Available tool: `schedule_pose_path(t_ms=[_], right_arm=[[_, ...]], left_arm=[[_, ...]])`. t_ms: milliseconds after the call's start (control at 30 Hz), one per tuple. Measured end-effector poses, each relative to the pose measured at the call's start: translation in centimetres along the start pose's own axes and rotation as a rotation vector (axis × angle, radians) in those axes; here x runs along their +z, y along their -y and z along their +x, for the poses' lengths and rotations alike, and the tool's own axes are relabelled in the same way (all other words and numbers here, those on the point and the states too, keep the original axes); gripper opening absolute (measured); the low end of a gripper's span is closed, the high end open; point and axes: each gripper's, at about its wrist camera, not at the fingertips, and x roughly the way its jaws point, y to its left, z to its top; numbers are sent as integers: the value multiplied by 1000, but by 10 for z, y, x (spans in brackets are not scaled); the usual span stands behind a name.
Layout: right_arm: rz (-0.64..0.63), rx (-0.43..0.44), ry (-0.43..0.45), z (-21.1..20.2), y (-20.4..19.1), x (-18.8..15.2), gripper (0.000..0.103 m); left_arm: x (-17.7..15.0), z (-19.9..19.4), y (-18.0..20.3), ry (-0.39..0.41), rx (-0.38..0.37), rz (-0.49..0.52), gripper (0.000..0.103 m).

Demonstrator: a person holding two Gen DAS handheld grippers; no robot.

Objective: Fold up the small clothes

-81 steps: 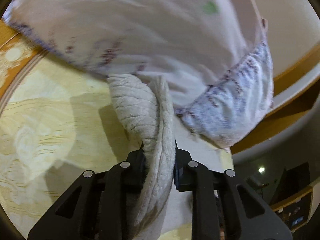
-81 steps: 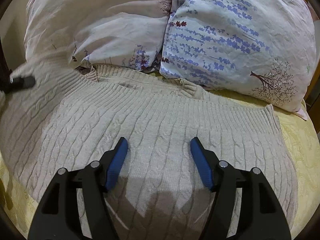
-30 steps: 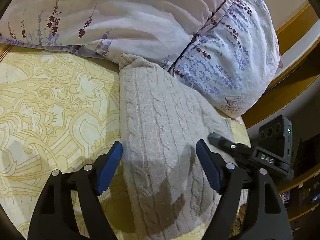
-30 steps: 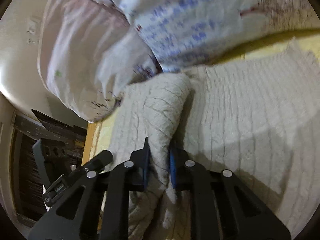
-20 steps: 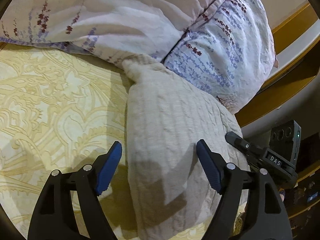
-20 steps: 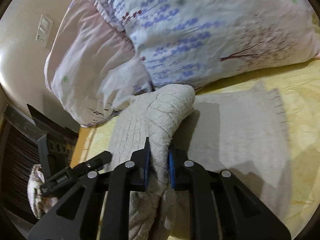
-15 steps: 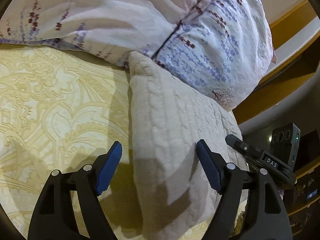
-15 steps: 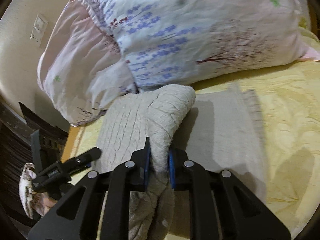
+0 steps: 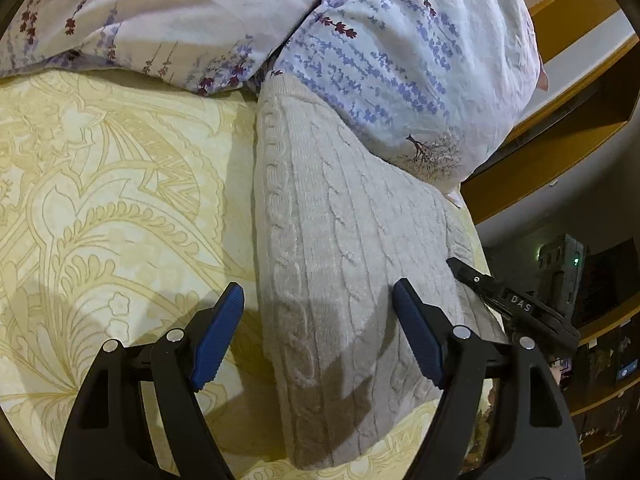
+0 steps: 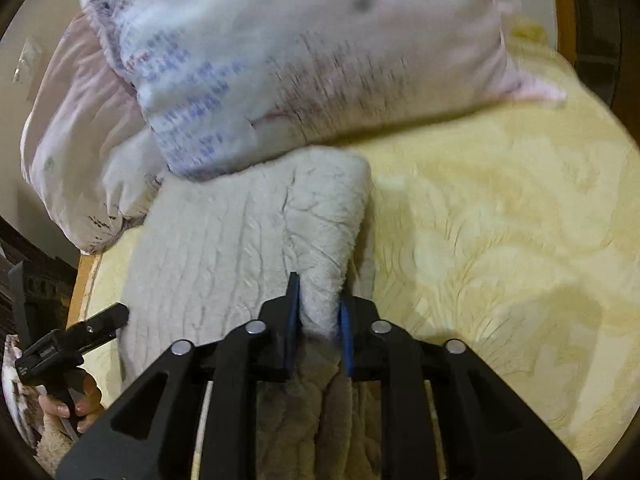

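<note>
— On the bed, what lies at the left of the left wrist view?
— Bare yellow bedspread (image 9: 100, 208) with a pale leaf pattern. Right of it lies the cream cable-knit sweater (image 9: 340, 248), folded into a long band that runs from the near edge up to the far pillows.

— Which pillows?
— Two floral ones at the far side: a pinkish pillow (image 9: 160, 12) on the left and a white pillow with blue sprigs (image 9: 420, 52) on the right. The sweater's far end touches both, tucked under their edges.

— And the left gripper (image 9: 318, 332)?
— Its jaws stand wide apart. The left blue pad is over the bedspread just beside the sweater's left edge, the right pad over the knit. Whether the pads touch the cloth I cannot tell.

— Further right?
— The other tool's black finger, lettered DAS, lies at the sweater's right edge, against dark shelving.

— Now the right wrist view, left to right.
— At the near left a hand (image 10: 68, 404) grips the left tool's handle. Next comes the sweater (image 10: 224, 248), flat on the bedspread (image 10: 500, 220). The right gripper (image 10: 318, 316) is clamped on the sweater's right-hand fold, a thick bunch pinched between the blue pads and raised a little off the bed. Blurred pillows lie beyond it; right of it is only yellow bedspread.
</note>
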Motion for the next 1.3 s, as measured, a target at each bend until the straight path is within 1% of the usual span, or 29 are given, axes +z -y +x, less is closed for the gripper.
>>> schedule_pose_path(t_ms=[67, 100, 133, 200, 267, 400, 467, 500, 567, 600, 633, 667, 700, 733, 767, 800, 867, 900, 967, 1000, 1033, 1067, 1133, 1167, 1200, 1267, 1300], right_arm=[[73, 85, 12, -9, 14, 8, 41], [93, 102, 26, -13, 19, 11, 57], [113, 113, 40, -16, 24, 17, 61], [150, 146, 45, -17, 35, 27, 61], [183, 172, 30, -12, 42, 35, 61], [255, 216, -36, 14, 54, 48, 61], [269, 233, -59, 26, 54, 53, 61], [271, 239, -65, 30, 54, 54, 60], [276, 253, -78, 37, 57, 59, 56], [277, 259, -82, 42, 57, 61, 50], [274, 256, -81, 44, 57, 63, 42], [257, 252, -79, 47, 54, 66, 38], [239, 250, -75, 48, 53, 67, 26], [215, 255, -69, 48, 50, 68, 18], [188, 252, -55, 46, 46, 69, 15], [140, 232, -23, 39, 41, 70, 11], [52, 210, 45, 23, 27, 71, 10], [-19, 207, 112, 8, 16, 70, 10], [-110, 209, 196, -10, 0, 68, 10], [-164, 193, 242, -19, -8, 66, 10], [-191, 176, 257, -22, -11, 66, 10], [-201, 136, 239, -17, -13, 69, 10], [-166, 83, 175, 0, -3, 74, 10], [-139, 54, 134, 12, 2, 77, 10], [-99, 16, 70, 30, 10, 78, 9], [-44, 3, 18, 45, 20, 78, 10], [-1, 14, -4, 51, 26, 79, 10]], left_arm=[[3, -3, -3, 11, -1, -11, 78], [6, -5, -5, 21, 5, -22, 78], [8, -7, -8, 27, 8, -30, 78], [16, -7, -13, 38, 3, -59, 78], [25, -3, -15, 42, -2, -80, 78], [46, 10, -21, 33, -31, -129, 77], [59, 19, -26, 25, -46, -158, 77], [64, 22, -28, 19, -53, -168, 76], [77, 31, -32, 13, -66, -191, 74], [84, 36, -34, 11, -78, -199, 70], [91, 40, -36, 9, -89, -207, 67], [96, 44, -39, 6, -102, -217, 62], [100, 48, -40, 2, -121, -224, 54], [103, 50, -42, -1, -132, -227, 49], [106, 53, -42, -4, -134, -225, 41], [108, 54, -41, -1, -137, -213, 31], [109, 49, -37, 21, -140, -177, 19], [108, 45, -35, 36, -148, -167, 15], [106, 35, -30, 80, -180, -139, 13], [106, 31, -29, 101, -189, -125, 12], [103, 27, -31, 111, -187, -116, 12], [103, 29, -30, 115, -164, -106, 11], [104, 33, -32, 106, -126, -107, 10], [104, 37, -34, 98, -105, -115, 9], [104, 39, -36, 94, -91, -122, 9], [104, 44, -36, 89, -71, -134, 9], [103, 44, -36, 86, -59, -132, 9]])
